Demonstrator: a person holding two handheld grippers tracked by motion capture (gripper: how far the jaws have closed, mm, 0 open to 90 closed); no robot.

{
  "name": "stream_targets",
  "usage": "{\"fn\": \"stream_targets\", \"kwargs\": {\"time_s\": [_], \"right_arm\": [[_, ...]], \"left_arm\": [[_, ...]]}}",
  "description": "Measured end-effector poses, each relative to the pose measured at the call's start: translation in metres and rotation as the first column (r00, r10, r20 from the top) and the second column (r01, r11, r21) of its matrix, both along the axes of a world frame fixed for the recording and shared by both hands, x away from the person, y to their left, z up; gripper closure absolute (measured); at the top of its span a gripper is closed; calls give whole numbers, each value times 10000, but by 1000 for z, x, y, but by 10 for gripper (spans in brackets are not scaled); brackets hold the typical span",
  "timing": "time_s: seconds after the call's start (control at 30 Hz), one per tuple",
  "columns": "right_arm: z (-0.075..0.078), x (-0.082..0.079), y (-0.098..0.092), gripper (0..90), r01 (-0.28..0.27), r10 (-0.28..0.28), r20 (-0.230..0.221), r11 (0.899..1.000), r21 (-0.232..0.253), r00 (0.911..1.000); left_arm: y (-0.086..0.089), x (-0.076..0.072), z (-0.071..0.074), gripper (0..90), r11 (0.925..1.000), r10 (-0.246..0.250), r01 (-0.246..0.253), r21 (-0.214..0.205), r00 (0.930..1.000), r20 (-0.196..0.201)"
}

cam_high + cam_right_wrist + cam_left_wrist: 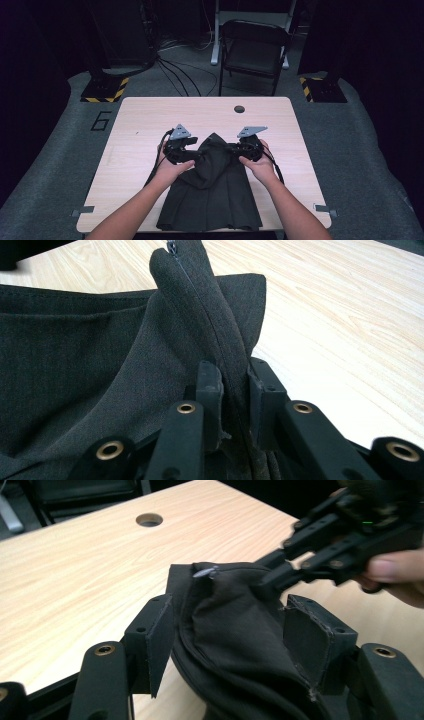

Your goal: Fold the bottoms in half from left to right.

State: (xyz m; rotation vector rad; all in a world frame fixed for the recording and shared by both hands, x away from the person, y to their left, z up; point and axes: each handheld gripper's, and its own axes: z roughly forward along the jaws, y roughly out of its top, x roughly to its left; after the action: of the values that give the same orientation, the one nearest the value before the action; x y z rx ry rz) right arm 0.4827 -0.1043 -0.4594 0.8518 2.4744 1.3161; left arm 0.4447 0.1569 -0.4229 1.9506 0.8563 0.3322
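At table centre, the dark garment (212,185) is lying lengthwise toward six o'clock, its raised end being pinched by the right gripper (235,148) while the left gripper (196,156), jaws spread, is flanking it at nine o'clock.

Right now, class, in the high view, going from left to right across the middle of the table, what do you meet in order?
Left tool with grey three-cornered plate → bunched dark grey fabric garment → right tool with grey three-cornered plate, on the light wooden table.
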Motion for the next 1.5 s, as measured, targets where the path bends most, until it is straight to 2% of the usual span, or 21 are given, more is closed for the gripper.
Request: {"fn": "stream_targets", "kwargs": {"time_s": [0.07, 0.13, 0.2, 0.3, 0.47, 0.67, 0.8, 0.83, 1.0, 1.07, 1.2, 1.3, 1.37, 1.5], "right_arm": [[0, 0, 0, 776, -4, 4, 10, 10000, 22, 10000], [0, 0, 0, 776, 7, -7, 23, 10000, 64, 10000], [-1, -1, -1, 776, 68, -68, -9, 9999, 112, 10000], [-1, -1, -1, 775, 125, -125, -36, 9998, 162, 9999], [-1, -1, 0, 775, 31, -32, 53, 9999, 113, 10000], [-1, -2, 2, 775, 88, -89, 73, 9999, 127, 9999], [-1, -3, 3, 775, 56, -59, 206, 9999, 147, 9998], [-1, -3, 3, 775, 56, -59, 206, 9999, 147, 9998], [-1, -5, 5, 775, 162, -167, 241, 9996, 211, 9996], [-1, -5, 5, 775, 167, -172, 264, 9996, 208, 9995], [-1, -4, 4, 774, 193, -200, 304, 9996, 228, 9993], [-2, -4, 4, 760, 265, -272, 301, 9994, 219, 9992], [-1, -4, 3, 708, 365, -372, 357, 9992, 186, 9987], [0, -7, 1, 570, 567, -569, 500, 9984, 68, 9971]], "left_arm": [[-4, 6, -7, 371, 9998, 126, -123, 147, 9997, -216], [-6, 11, -13, 372, 9991, 253, -244, 339, 9993, -257], [-6, 15, -19, 371, 9982, 494, -483, 349, 9982, -338], [-3, 21, -29, 370, 9970, 658, -627, 459, 9954, -695], [2, 23, -40, 368, 9973, 736, -720, 176, 9891, -1275], [1, 22, -46, 381, 9995, 297, -282, 111, 9852, -1689], [-1, 21, -49, 388, 9998, 216, -208, 62, 9829, -1827], [-1, 21, -50, 388, 9998, 184, -165, 122, 9842, -1761], [1, 20, -55, 465, 9996, 61, -116, -257, 9788, -2045], [3, 20, -55, 523, 9992, -1, -85, -390, 9763, -2163], [4, 19, -50, 686, 9989, 167, -244, -392, 9824, -1862], [3, 18, -44, 801, 9998, 130, -148, -111, 9888, -1488], [1, 18, -41, 816, 10000, -3, 8, 32, 9909, -1349], [-1, 17, -34, 826, 9998, -129, 111, -154, 9927, -1200]]}}
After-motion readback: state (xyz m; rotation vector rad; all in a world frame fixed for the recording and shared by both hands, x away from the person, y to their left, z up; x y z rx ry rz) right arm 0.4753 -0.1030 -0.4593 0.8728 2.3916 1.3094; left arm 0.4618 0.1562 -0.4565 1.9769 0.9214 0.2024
